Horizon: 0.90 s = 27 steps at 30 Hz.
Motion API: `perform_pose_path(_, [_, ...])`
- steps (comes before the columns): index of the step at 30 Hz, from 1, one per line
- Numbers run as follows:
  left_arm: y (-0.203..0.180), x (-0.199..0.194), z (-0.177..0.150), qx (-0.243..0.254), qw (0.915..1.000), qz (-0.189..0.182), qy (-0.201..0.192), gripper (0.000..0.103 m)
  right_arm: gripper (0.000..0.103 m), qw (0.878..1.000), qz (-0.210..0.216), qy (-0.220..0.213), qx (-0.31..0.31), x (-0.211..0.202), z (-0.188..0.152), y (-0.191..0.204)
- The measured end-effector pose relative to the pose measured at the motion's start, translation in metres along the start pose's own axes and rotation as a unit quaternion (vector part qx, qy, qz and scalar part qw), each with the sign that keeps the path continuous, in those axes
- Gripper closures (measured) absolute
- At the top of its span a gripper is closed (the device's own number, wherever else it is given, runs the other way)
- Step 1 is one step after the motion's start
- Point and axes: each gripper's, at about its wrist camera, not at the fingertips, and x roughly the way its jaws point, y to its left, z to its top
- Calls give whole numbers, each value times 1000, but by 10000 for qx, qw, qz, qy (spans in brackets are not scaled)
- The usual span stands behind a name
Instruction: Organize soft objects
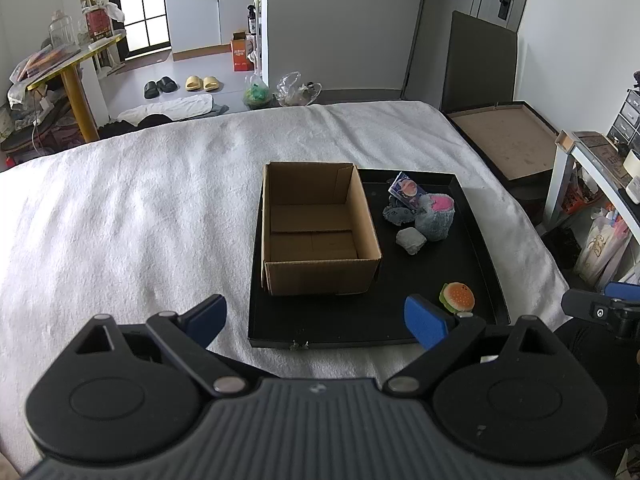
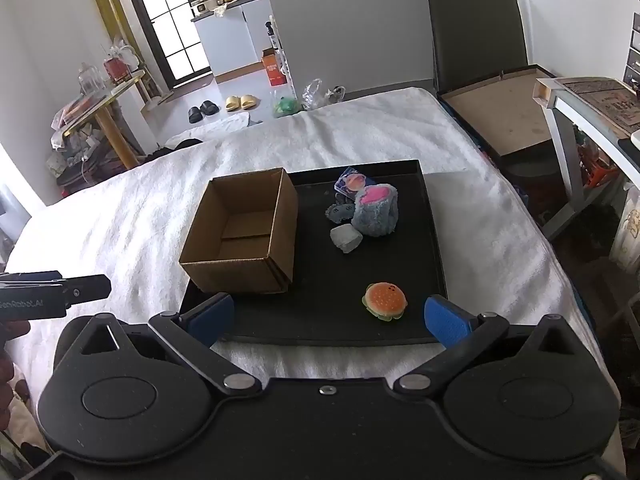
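a white towel-like cover (image 1: 140, 208) spreads over the bed. on the floor beyond its far edge sit a pair of black slippers (image 1: 160, 87) and, to their right, a pair of yellow slippers (image 1: 203, 83). further right stands an orange carton (image 1: 243, 54), with plastic bags (image 1: 296, 92) nearer the bed. a yellow-legged table (image 1: 72, 76) stands far left.
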Motion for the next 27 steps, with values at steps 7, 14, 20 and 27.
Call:
perform_pose_path(7, [4, -3, -3, -29, 10000, -31, -9, 8, 0, 10000, -28, 0, -25, 0, -2, 3])
perform_pose_path(14, [5, -3, -3, -38, 10000, -45, -3, 8, 0, 10000, -36, 15, -19, 0, -2, 3])
perform_pose_path(20, [5, -3, -3, -43, 10000, -53, -9, 8, 0, 10000, -33, 22, -19, 0, -2, 3])
perform_pose_path(27, [5, -3, -3, -41, 10000, -51, -15, 8, 0, 10000, 41, 28, 21, -2, -1, 5])
